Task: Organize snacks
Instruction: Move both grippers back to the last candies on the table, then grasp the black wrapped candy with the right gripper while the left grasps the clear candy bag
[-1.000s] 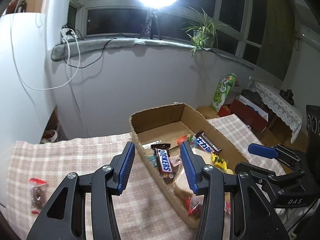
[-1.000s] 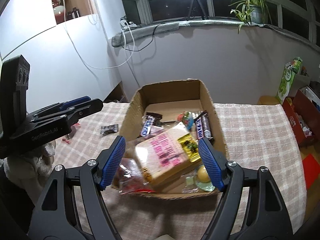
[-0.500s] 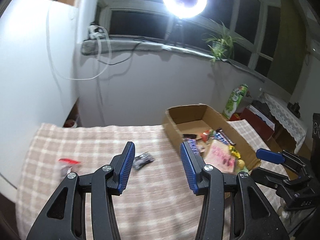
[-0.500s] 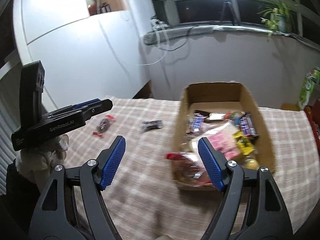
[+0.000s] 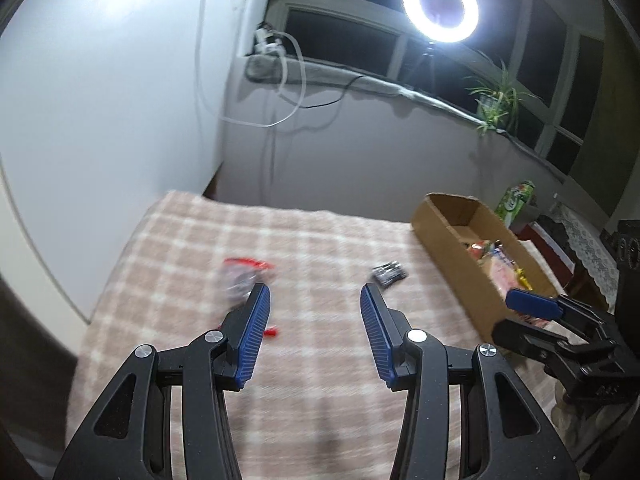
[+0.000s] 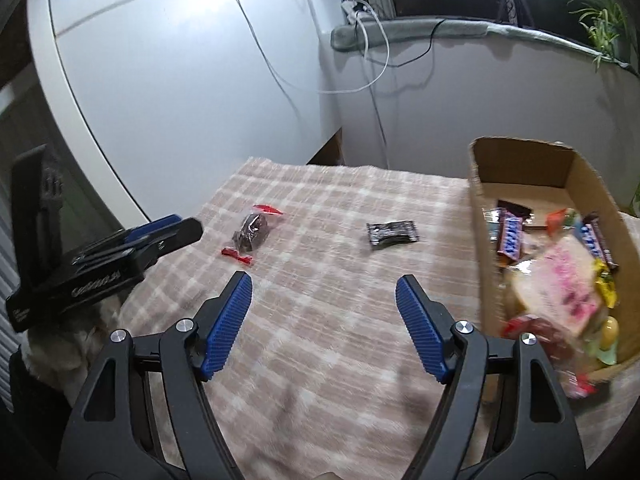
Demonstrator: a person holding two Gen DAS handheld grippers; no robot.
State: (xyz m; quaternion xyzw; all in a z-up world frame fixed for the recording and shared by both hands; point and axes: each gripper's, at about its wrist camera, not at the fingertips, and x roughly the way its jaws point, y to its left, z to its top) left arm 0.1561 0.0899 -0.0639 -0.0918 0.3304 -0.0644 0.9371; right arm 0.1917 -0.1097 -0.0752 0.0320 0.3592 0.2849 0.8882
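A cardboard box holding several snacks sits at the right of the checked tablecloth; it also shows in the left wrist view. A clear packet with red ends lies at the left; in the left wrist view it lies just ahead of my left fingertip. A dark silver packet lies between packet and box, also seen in the left wrist view. My left gripper is open and empty above the cloth. My right gripper is open and empty over the cloth, left of the box.
The checked tablecloth covers the table. A white cabinet stands along the left. A ring light and a plant are on the windowsill behind. A green carton stands beyond the box.
Both grippers have swung left, away from the box and toward the two loose packets. Both stayed open and empty.
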